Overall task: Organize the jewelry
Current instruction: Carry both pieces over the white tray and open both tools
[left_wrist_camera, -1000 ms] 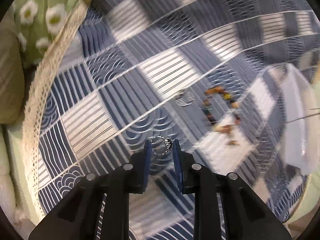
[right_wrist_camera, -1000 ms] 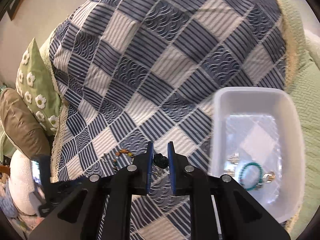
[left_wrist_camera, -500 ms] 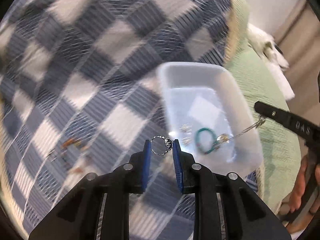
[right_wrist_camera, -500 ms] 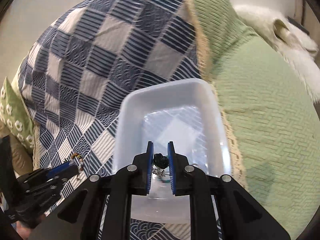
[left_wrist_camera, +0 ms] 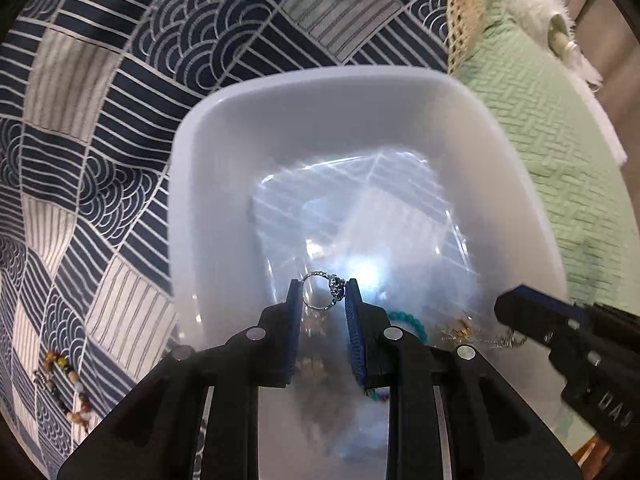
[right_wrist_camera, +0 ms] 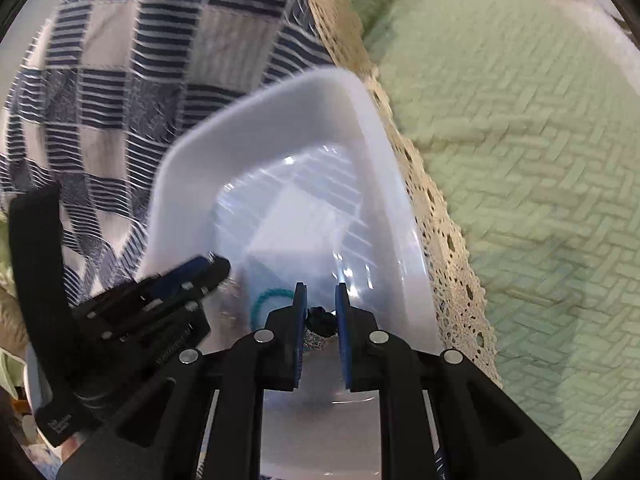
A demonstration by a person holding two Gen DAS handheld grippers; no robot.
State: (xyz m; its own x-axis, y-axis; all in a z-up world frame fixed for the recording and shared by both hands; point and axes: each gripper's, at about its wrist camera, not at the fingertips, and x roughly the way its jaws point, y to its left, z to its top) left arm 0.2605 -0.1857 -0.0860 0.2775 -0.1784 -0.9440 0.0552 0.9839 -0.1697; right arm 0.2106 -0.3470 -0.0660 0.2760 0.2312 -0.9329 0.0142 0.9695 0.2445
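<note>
Both grippers over the white tray, each clamped on a piece of jewelry.

The left gripper (left_wrist_camera: 321, 295) has its jaws closed on a silver ring (left_wrist_camera: 322, 291), pinched upright between the 2 blue pads at their tips, above the floor of the white tray (left_wrist_camera: 224, 128). The right gripper (right_wrist_camera: 321, 305) is clamped on a dark-topped ring (right_wrist_camera: 320, 322) held deeper between its pads, also over the tray. Just right of the left jaws a teal bracelet (left_wrist_camera: 412, 322) lies on the tray floor; gold pieces (left_wrist_camera: 456, 330) lie beyond it. Far left of the left jaws, outside the tray, a beaded bracelet (left_wrist_camera: 64, 384) rests on the blue checked quilt (left_wrist_camera: 100, 120). A green bedspread (right_wrist_camera: 520, 140) lies right of the tray.
</note>
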